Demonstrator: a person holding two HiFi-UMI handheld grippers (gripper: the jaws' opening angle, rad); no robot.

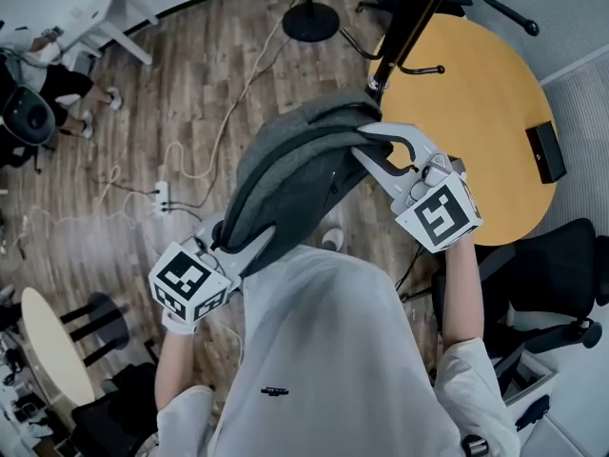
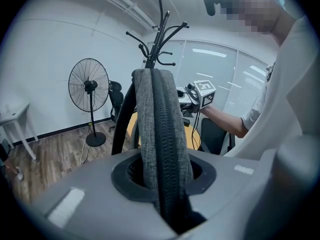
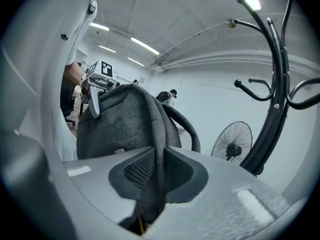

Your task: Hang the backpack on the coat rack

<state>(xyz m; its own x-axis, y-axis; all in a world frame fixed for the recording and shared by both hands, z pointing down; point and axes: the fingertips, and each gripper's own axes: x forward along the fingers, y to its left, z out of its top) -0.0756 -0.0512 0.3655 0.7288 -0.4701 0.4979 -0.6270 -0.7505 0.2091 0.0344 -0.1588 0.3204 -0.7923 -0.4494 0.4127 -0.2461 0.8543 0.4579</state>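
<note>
- Backpack (image 1: 295,174): held up in mid-air at centre of head view, between both claws. Its top end is just beside the rack (image 1: 404,27) at upper centre-right. Not on any hook yet; can't tell if it touches the pole.
- Left claw (image 1: 249,244): narrow, clamped on the thick zip edge at the pack's lower end. Looks a solid bite, so low slip risk there.
- Right claw (image 1: 376,150): narrow, pinching only a thin fold of grey fabric near the top. Weakest point imo: if the pack's weight shifts, the fold could pull out and the top would drop.
- Strap (image 3: 185,124): black loop arcs free behind the pack in right claw view. Neither claw holds it, so it may miss the hook or snag a wrong prong.
- Rack hooks (image 3: 250,91): several curved prongs close together. The pack could catch on one by the fabric instead of the loop, then slide off when let go.
- A sideways shove w/ the pack could rock the rack pole. The table (image 1: 476,112) is right behind it, and the floor cables (image 1: 219,131) lie below any drop.
</note>
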